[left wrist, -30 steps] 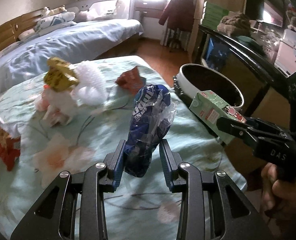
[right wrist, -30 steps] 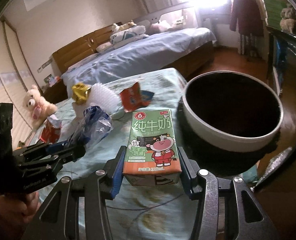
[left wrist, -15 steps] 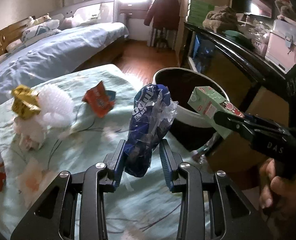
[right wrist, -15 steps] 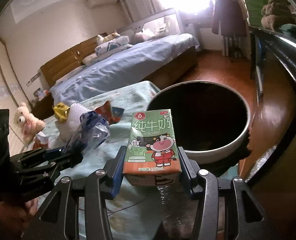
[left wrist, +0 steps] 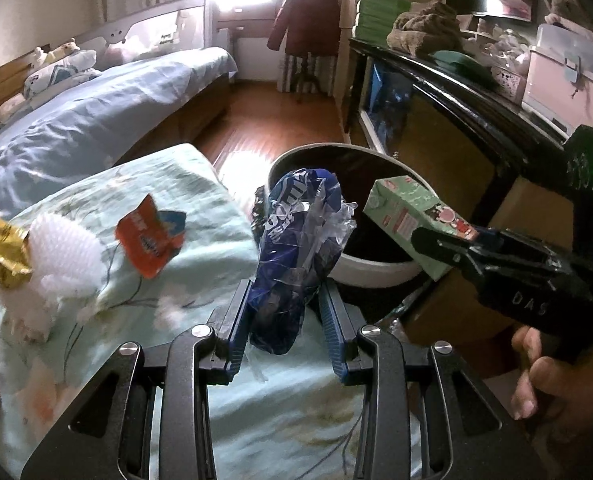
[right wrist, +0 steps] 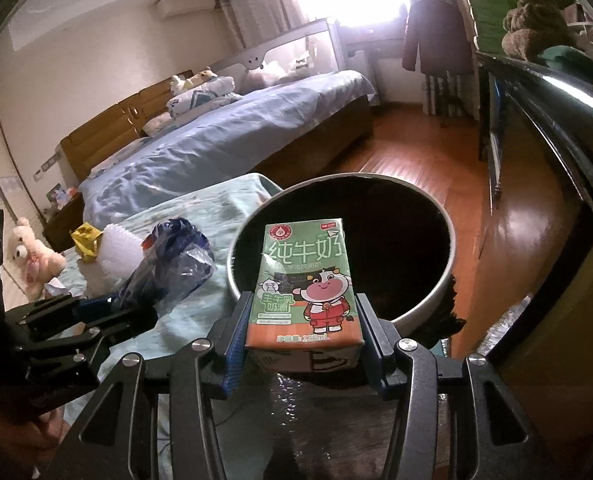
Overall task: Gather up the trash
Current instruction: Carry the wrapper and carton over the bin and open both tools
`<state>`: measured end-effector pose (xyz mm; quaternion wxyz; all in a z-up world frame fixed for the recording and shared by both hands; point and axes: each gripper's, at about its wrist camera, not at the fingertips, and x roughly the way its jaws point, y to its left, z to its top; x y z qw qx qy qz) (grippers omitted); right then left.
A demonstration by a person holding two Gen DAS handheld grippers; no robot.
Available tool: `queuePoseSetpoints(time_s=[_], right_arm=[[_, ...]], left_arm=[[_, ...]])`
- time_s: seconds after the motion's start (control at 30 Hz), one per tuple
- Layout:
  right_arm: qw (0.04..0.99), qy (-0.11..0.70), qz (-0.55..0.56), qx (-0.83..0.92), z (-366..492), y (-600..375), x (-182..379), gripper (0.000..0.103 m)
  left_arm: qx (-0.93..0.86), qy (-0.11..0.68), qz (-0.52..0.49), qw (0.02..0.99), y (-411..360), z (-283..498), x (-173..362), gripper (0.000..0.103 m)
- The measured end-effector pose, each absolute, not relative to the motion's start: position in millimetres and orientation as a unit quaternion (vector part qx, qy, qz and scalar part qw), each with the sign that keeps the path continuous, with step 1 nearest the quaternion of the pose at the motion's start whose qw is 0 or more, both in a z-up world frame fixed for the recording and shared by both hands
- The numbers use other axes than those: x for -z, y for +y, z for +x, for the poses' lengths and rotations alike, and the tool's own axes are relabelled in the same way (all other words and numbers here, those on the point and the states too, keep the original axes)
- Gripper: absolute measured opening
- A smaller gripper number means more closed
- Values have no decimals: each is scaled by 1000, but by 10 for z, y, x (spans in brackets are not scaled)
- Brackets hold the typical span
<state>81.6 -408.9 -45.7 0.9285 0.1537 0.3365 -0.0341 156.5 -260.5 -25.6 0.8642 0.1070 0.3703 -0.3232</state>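
My left gripper (left wrist: 284, 300) is shut on a crumpled blue plastic wrapper (left wrist: 296, 248), held over the right edge of the floral-clothed table (left wrist: 176, 208), close to the bin. My right gripper (right wrist: 300, 312) is shut on a green milk carton (right wrist: 304, 280), held upright over the near rim of the round bin (right wrist: 436, 300), which has a white rim and dark inside. The carton (left wrist: 408, 216) and bin (left wrist: 376, 272) also show in the left wrist view. The wrapper (right wrist: 168, 268) shows left of the carton in the right wrist view.
On the table lie an orange wrapper (left wrist: 148, 236), white foam netting (left wrist: 64, 256) and a gold foil piece (left wrist: 4, 248). A blue-covered bed (left wrist: 76, 128) stands behind. A dark cabinet (left wrist: 456, 120) runs along the right. Wooden floor (right wrist: 436, 152) lies beyond the bin.
Both grippers have moved right toward the bin with their loads. The carton now stands over the bin's near rim, and the blue wrapper is close to the bin's left side.
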Motion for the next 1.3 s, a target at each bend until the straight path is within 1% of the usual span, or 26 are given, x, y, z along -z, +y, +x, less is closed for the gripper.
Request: queuePoseSetpoints(time_s=[0.5,1.03,1.17,1.23,1.27,1.3], right_arm=[[924,350,144,56,1053,-4294,495,49],[919,359,145,69,1231,-4462,566,49],[917,363,148,68,1265,-4499,569,50],[917,362,154,70,1266,-4518,560,50],[916,363,157,71,1268,-4534,557,51],[915,363,160,71,1263,-4541,551,51]], left_arm=[[336,380,127,852,-3037,1810,282,32],[340,385,137,847,-3271,2016,294,34],[345,391,132,843,-3296,2032,297,42],[345,389,132,844,-3285,2014,290,52],[343,387,132,846,-3271,2005,288,60],[342,385,129,847,-3249,1992,280,62]])
